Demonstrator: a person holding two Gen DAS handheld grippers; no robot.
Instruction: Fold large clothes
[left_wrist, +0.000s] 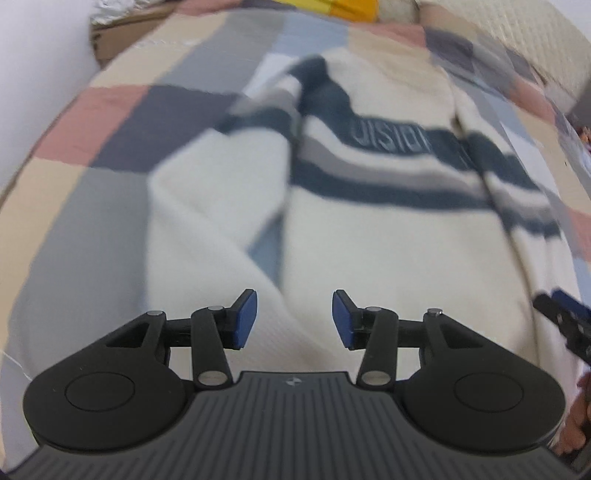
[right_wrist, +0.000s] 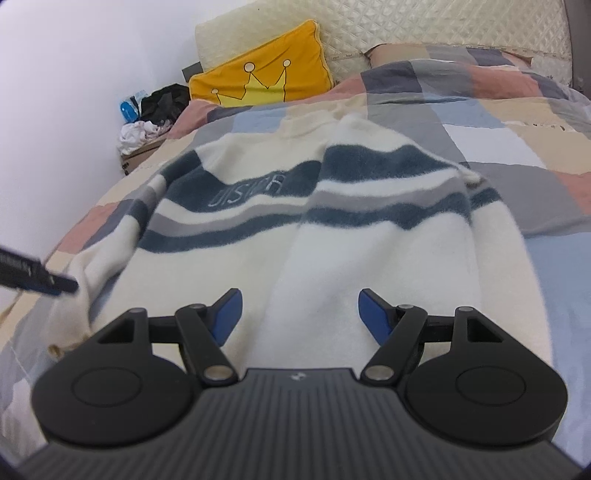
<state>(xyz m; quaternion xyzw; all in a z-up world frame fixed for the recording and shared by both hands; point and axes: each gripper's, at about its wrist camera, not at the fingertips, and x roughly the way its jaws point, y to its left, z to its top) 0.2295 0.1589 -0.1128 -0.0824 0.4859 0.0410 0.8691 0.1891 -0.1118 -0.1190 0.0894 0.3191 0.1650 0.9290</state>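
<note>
A cream sweater (left_wrist: 369, 240) with dark teal and grey stripes lies front up on a patchwork bed, sleeves folded in along its sides; it also shows in the right wrist view (right_wrist: 351, 266). My left gripper (left_wrist: 294, 319) is open and empty, just above the sweater's lower left part. My right gripper (right_wrist: 300, 314) is open and empty above the sweater's lower middle. The right gripper's tip shows at the right edge of the left wrist view (left_wrist: 561, 314). The left gripper's tip shows at the left edge of the right wrist view (right_wrist: 40, 277).
The patchwork bedspread (right_wrist: 517, 155) covers the bed. A yellow crown pillow (right_wrist: 266, 70) and a quilted cream headboard (right_wrist: 443, 26) stand at the far end. A white wall (right_wrist: 74, 92) runs along the left, with a cardboard box of clutter (right_wrist: 147, 129) beside the bed.
</note>
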